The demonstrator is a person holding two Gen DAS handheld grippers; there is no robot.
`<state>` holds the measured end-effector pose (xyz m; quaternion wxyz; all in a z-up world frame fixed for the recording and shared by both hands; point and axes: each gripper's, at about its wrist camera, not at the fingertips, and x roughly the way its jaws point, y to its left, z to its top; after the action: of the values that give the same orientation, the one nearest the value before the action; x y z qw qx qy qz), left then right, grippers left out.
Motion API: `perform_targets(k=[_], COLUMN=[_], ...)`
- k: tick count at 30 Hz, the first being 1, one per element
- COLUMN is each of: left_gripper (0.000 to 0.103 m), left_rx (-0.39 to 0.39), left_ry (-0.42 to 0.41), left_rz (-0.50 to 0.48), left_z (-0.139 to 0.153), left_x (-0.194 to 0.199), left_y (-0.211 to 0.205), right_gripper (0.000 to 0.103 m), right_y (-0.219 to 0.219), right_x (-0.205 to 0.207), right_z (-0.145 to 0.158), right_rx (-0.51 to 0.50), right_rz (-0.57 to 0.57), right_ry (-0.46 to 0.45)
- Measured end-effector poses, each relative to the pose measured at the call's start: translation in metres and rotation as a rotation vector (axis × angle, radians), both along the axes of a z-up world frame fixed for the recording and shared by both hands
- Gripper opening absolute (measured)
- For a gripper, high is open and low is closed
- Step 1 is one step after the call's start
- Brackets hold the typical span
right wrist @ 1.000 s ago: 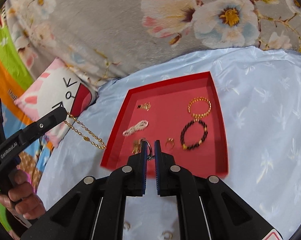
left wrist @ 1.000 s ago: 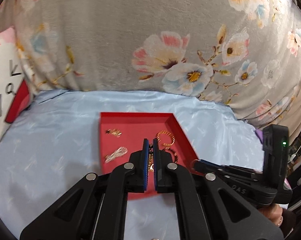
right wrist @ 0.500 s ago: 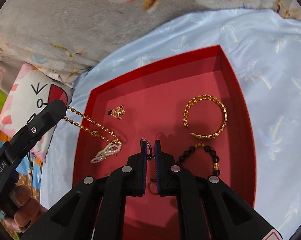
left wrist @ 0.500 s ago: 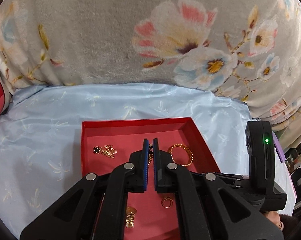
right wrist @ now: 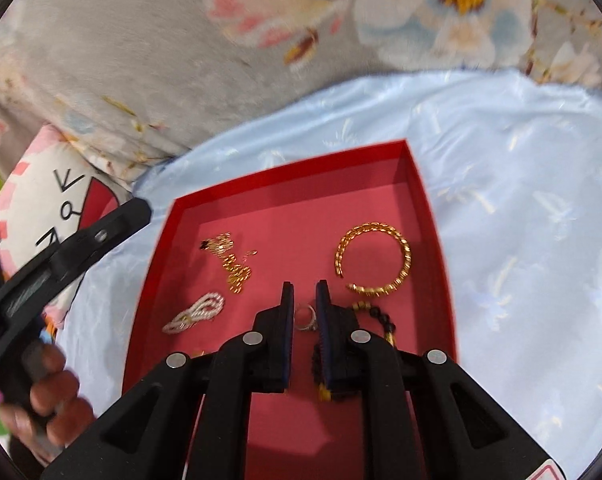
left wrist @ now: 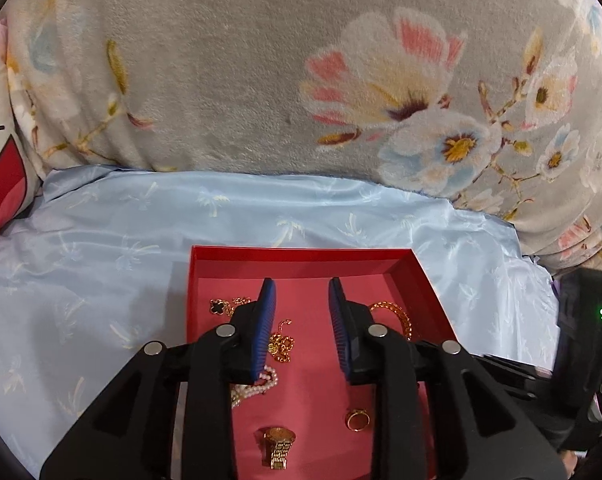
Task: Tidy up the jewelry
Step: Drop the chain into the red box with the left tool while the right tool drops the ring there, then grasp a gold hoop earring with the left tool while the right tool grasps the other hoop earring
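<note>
A red tray (left wrist: pixel 301 252) lies on the pale blue sheet and holds several pieces of jewelry. My left gripper (left wrist: pixel 301 282) hovers over it, jaws opening, with nothing between them. The gold chain (left wrist: pixel 281 346) lies loose on the tray floor under it, by the pearl bracelet (left wrist: pixel 261 386). My right gripper (right wrist: pixel 304 284) is low over the tray (right wrist: pixel 293 168), its jaws just opening. A small silver ring (right wrist: pixel 305 318) shows in the narrow gap, and the pads do not seem to press it. A gold bangle (right wrist: pixel 375 260) and a black bead bracelet (right wrist: pixel 381 320) lie to its right.
A grey floral blanket (left wrist: pixel 261 80) rises behind the tray, and a cartoon cushion (right wrist: pixel 41 208) sits at the left. A gold ring (left wrist: pixel 357 418) and a wide gold band ring (left wrist: pixel 279 446) lie near the tray's front. A hand (right wrist: pixel 53 400) holds the left gripper (right wrist: pixel 139 210).
The left jaws have parted and the gold chain has dropped from them into the tray. The right gripper has come lower over the tray and its jaws have parted slightly around the silver ring.
</note>
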<state>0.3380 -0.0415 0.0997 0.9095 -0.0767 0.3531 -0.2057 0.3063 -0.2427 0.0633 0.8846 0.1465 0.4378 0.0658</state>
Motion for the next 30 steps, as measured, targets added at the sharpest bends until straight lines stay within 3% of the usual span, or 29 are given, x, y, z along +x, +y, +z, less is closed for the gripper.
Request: perform_targets(k=[5, 11, 21, 30], left_gripper=[0.027, 0.027, 0.032, 0.042], left_rx=[0.002, 0.024, 0.063, 0.123], left_ry=[-0.024, -0.027, 0.073, 0.102], left_rz=[0.021, 0.046, 0.074, 0.050], left_z=[0.010, 0.005, -0.044, -0.069], left_x=[-0.033, -0.093, -0.184, -0.234], left_y=[0.016, 0.035, 0.058, 0.049], right_gripper=[0.014, 0.019, 0.019, 0.025], right_y=[0.003, 0.002, 0.004, 0.022], right_x=[-0.057, -0.127, -0.219, -0.247], right_z=[0.019, 0.024, -0.013, -0.037], right_rx=[-0.055, -0.096, -0.145, -0.148], right_rz=[0.011, 0.012, -0.004, 0.019], right_ry=[-0.081, -0.109, -0.027, 0.016])
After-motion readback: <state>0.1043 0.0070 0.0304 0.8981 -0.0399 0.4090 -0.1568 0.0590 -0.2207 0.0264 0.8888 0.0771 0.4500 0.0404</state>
